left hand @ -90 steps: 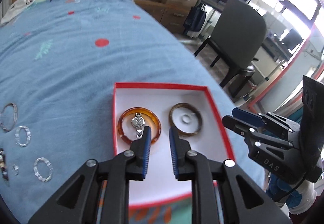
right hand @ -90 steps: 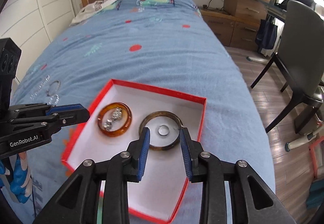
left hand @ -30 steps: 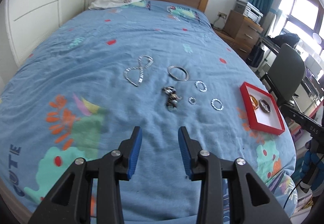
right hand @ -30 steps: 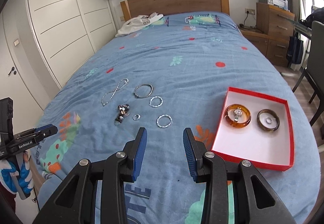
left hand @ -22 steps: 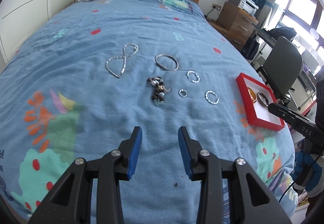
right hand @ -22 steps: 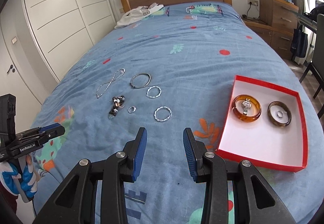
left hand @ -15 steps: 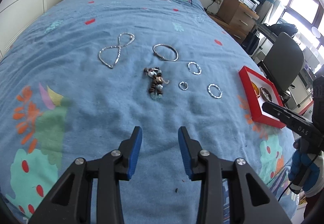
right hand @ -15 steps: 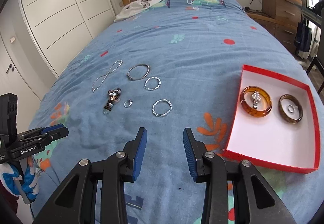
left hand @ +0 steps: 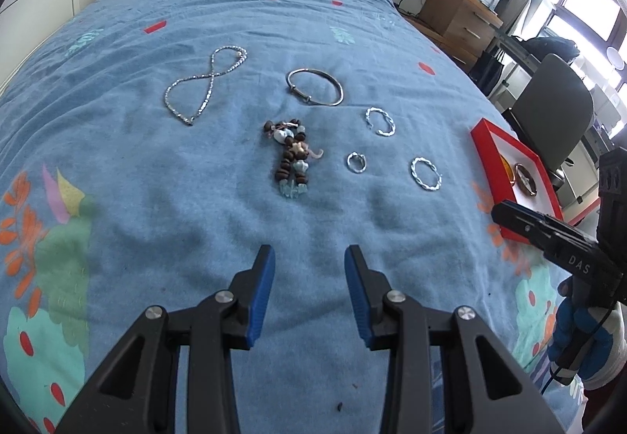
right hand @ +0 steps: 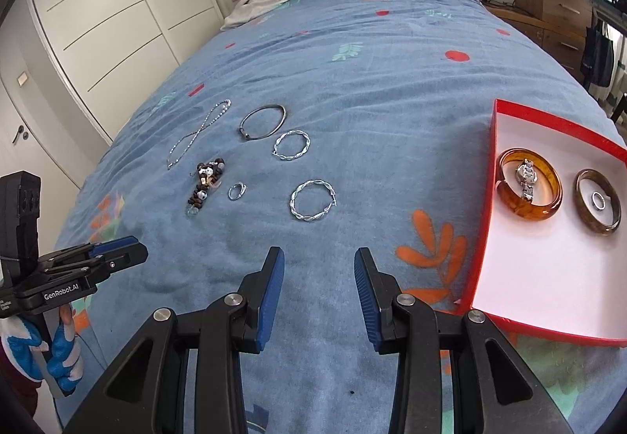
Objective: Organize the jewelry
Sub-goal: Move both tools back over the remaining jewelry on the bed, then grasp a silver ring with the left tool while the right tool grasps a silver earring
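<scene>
On the blue bed (right hand: 392,89), loose jewelry waits ahead of two empty, open claws.
Beaded bracelet (left hand: 292,155), its long axis running near-to-far, lies straight ahead of the left claw (left hand: 309,293); the twisted hoop (right hand: 312,199) lies just beyond the right claw (right hand: 319,285). Red box (right hand: 494,175), far right, holds two bangles. Three seconds ago both claws hovered over that box; now both have pulled back.

Left hand-held gripper (left hand: 309,253) jaws apart and empty, right hand-held gripper (right hand: 318,257) likewise, both side by side
</scene>
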`<act>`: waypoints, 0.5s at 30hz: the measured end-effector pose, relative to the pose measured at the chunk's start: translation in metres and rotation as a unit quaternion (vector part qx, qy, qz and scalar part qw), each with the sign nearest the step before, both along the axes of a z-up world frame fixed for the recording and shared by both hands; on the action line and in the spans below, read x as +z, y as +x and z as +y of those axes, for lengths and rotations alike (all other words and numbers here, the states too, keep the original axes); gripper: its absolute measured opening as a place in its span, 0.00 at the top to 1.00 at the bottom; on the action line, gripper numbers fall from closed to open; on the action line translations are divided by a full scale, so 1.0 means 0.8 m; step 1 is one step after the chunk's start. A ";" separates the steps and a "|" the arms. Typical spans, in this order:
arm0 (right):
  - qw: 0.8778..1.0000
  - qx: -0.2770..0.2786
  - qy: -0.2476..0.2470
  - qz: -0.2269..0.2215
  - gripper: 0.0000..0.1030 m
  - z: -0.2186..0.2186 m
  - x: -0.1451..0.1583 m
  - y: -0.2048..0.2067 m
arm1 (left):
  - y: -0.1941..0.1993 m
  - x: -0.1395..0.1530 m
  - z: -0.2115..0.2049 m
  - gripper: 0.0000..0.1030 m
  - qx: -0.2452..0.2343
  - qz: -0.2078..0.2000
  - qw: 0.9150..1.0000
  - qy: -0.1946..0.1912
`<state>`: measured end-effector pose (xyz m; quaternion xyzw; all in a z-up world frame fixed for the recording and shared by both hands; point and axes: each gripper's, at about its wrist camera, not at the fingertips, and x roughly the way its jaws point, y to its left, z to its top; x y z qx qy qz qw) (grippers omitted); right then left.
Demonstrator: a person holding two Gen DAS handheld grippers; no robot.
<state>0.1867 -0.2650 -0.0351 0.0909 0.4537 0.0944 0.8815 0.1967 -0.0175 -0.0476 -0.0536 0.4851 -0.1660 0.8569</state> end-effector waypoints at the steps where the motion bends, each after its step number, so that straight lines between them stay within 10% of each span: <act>1: 1.000 0.001 0.001 0.000 0.64 0.001 -0.001 0.001 | 0.003 -0.001 -0.001 0.66 0.000 0.000 1.000 0.001; 15: 1.000 0.018 0.006 0.010 0.64 0.019 -0.021 0.036 | 0.056 -0.009 -0.009 0.66 -0.001 -0.006 1.000 -0.003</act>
